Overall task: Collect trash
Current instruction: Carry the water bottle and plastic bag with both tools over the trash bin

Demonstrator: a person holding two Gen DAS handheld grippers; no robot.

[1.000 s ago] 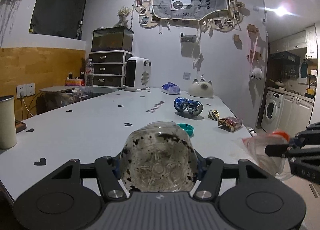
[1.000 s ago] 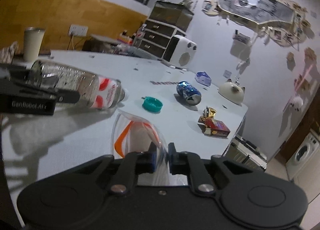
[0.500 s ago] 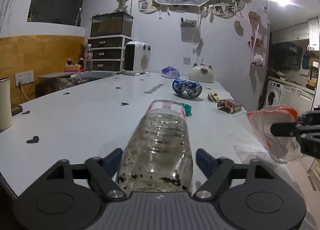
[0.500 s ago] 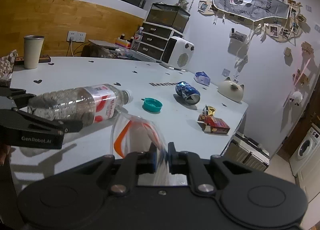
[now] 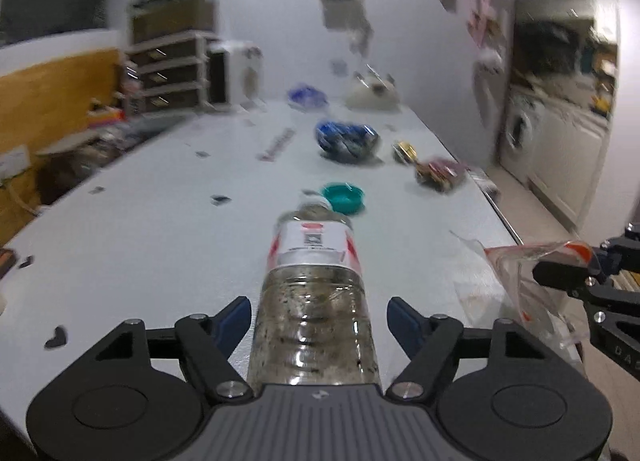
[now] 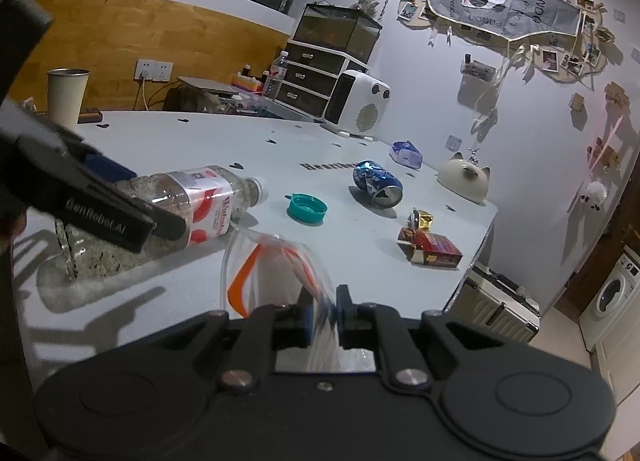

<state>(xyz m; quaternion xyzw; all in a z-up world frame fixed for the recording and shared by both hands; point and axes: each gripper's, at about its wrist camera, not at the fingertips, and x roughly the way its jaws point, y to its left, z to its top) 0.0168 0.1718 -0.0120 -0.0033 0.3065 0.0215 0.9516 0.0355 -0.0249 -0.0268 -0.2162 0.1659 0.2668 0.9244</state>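
Closing my left gripper (image 5: 318, 319) round the bottle (image 5: 314, 301), pads not touching yet: light, slick, crushable, so grab mid-body. Right gripper (image 6: 322, 311) clamped on the floppy bag (image 6: 276, 269).

- One plastic bottle (image 6: 192, 205)
- One teal cap (image 6: 306, 209)
- One crushed can (image 6: 377, 188)
- One red box (image 6: 434, 249)
- One clear bag (image 6: 276, 265)
- One gold wrapper (image 6: 422, 218)

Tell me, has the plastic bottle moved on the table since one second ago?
Yes. The plastic bottle was held up; now it lies on the table, neck toward the teal cap.
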